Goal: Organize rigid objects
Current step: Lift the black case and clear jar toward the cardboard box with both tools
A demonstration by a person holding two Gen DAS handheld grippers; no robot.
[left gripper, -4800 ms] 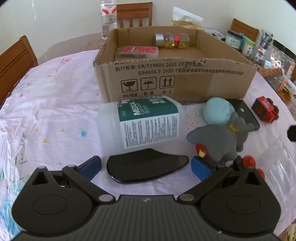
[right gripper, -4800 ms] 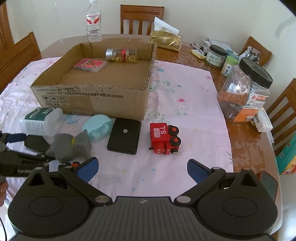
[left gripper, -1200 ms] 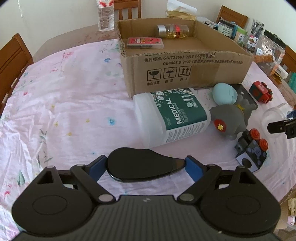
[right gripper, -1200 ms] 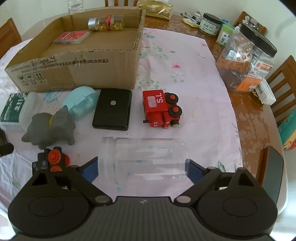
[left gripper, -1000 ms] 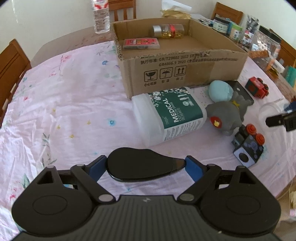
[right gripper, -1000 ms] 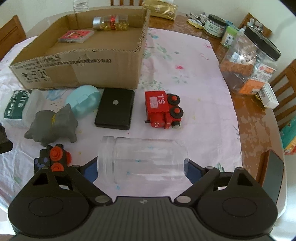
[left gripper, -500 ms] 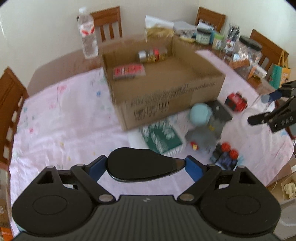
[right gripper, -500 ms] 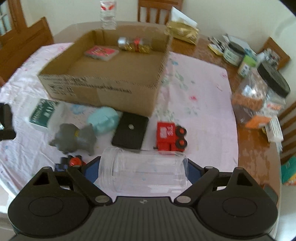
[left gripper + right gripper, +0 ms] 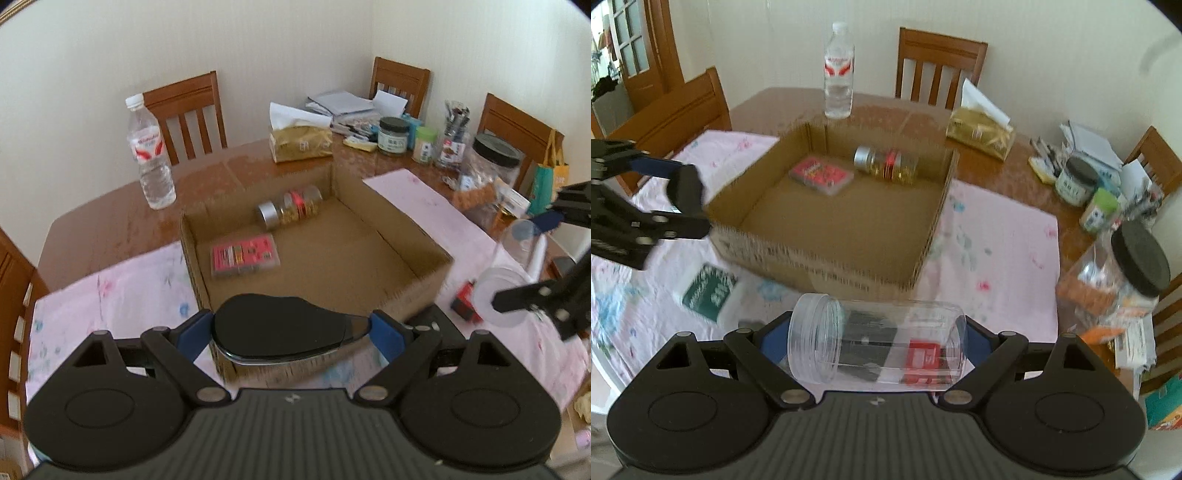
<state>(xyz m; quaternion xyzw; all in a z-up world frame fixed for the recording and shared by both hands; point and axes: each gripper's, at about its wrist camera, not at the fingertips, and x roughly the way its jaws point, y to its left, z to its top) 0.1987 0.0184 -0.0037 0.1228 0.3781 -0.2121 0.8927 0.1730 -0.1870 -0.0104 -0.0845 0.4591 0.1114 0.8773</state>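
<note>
Two items are boxed in the cardboard box (image 9: 827, 221); the left gripper (image 9: 291, 328) is clamped on a black case (image 9: 284, 328), the right gripper (image 9: 875, 343) on a clear jar (image 9: 875, 343), and several items, apparently, are left at six o'clock.

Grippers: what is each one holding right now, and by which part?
Left gripper: black flat case, by its two ends. Right gripper: clear jar, lying crosswise, by mouth and base.

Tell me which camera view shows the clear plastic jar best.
The right wrist view: the clear plastic jar lies sideways, whole, between the right gripper fingers. The left wrist view shows mainly one blurred end at the right edge.
</note>
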